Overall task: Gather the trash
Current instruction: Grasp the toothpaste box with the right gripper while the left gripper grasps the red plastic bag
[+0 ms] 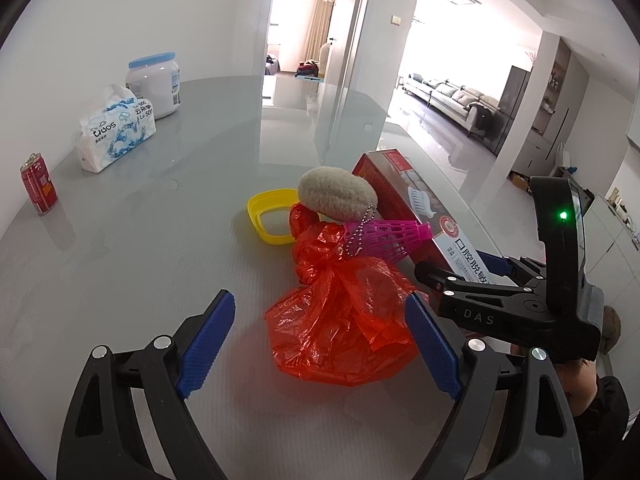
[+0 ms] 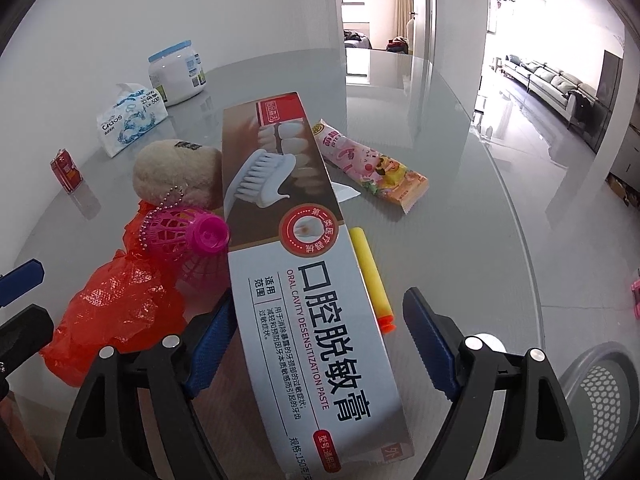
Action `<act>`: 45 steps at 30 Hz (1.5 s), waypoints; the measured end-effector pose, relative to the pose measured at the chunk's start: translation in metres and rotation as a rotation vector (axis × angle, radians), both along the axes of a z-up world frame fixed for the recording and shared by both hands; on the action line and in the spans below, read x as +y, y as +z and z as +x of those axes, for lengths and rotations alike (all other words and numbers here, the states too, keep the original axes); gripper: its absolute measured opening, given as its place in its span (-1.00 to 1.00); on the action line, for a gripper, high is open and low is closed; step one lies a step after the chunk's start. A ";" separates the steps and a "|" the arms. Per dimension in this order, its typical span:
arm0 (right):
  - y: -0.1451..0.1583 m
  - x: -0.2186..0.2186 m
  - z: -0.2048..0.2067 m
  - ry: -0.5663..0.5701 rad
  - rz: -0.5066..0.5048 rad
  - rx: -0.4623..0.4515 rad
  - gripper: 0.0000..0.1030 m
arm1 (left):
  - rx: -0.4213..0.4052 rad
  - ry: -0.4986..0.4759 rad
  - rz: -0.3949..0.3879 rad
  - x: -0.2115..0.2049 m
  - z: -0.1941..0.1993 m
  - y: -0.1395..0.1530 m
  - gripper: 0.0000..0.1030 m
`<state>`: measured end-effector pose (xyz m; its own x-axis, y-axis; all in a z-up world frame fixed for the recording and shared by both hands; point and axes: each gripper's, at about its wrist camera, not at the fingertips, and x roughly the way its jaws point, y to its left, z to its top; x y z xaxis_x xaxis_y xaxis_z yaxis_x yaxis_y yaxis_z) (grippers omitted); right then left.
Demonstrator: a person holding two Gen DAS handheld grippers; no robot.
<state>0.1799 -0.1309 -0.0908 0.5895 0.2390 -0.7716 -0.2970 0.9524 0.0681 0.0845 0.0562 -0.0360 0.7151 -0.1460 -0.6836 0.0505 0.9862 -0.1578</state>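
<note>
Jaws of both grippers spread: left gripper (image 1: 320, 344) straddles the red plastic bag (image 1: 340, 320) on the table (image 1: 140, 264), right gripper (image 2: 320, 344) brackets the toothpaste box (image 2: 304, 280), apparently positioned for grasping.

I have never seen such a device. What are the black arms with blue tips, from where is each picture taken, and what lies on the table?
They are two hand-held grippers, each with its own camera looking along its fingers. The left gripper is open around a red plastic bag. The right gripper is open around a toothpaste box. Neither holds anything yet. On the grey table also lie a pink shuttlecock, a beige plush, a yellow ring, a snack wrapper, a yellow foam dart, a red can, tissues and a jar.
</note>
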 end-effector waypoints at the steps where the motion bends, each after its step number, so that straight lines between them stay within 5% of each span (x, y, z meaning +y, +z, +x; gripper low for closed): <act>1: 0.000 0.001 0.001 0.000 0.000 0.000 0.46 | 0.002 0.001 -0.001 0.001 0.000 -0.001 0.65; 4: -0.002 0.004 0.000 0.000 -0.015 -0.004 0.20 | 0.006 0.002 -0.003 0.001 0.001 -0.002 0.65; 13: 0.002 -0.021 -0.015 -0.066 0.079 -0.023 0.00 | 0.015 0.001 -0.004 0.000 0.002 -0.007 0.65; 28: 0.012 -0.052 -0.049 -0.140 0.151 -0.080 -0.01 | 0.011 -0.038 -0.015 -0.022 0.000 0.000 0.70; 36: 0.014 -0.063 -0.062 -0.158 0.195 -0.077 -0.01 | 0.043 0.020 0.017 -0.032 0.023 -0.019 0.72; 45: 0.011 -0.064 -0.072 -0.176 0.213 -0.063 -0.01 | 0.123 0.021 0.003 -0.024 0.030 -0.042 -0.36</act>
